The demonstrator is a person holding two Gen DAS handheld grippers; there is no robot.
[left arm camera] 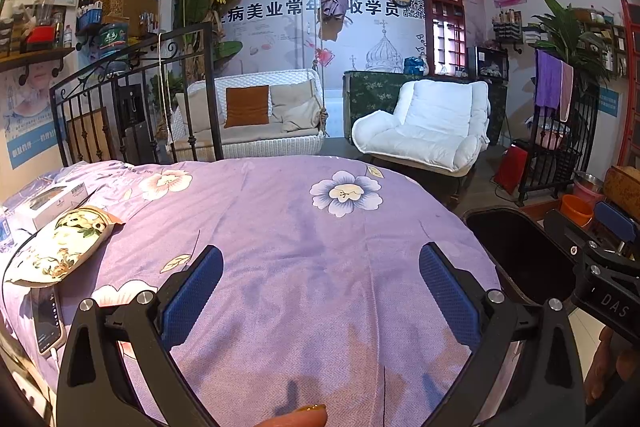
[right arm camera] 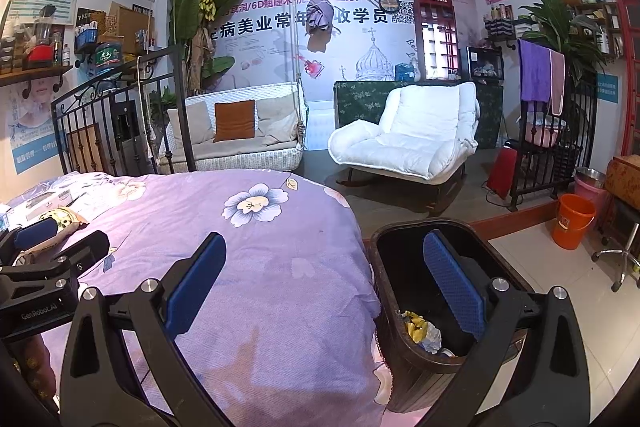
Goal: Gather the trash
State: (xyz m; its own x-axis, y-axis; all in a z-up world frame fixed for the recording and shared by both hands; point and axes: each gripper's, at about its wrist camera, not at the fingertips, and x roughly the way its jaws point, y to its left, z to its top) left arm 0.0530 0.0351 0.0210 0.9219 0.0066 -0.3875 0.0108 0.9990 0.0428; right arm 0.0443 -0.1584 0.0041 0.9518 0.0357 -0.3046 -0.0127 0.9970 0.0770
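Beside the purple bedspread [right arm camera: 260,267], both tongs, left [left arm camera: 320,291] marked "GenRobot.AI", right [right arm camera: 324,287], gape wide, empty.

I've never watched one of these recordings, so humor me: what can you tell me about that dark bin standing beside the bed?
The bin is dark brown, nearly black, with a woven-looking wall and a rounded rectangular rim. It stands upright on the pale tiled floor, close against the purple floral bedspread. It is open-topped and mostly empty: crumpled yellow and whitish trash lies at the bottom. The right gripper, open, has one finger over the bin's mouth.
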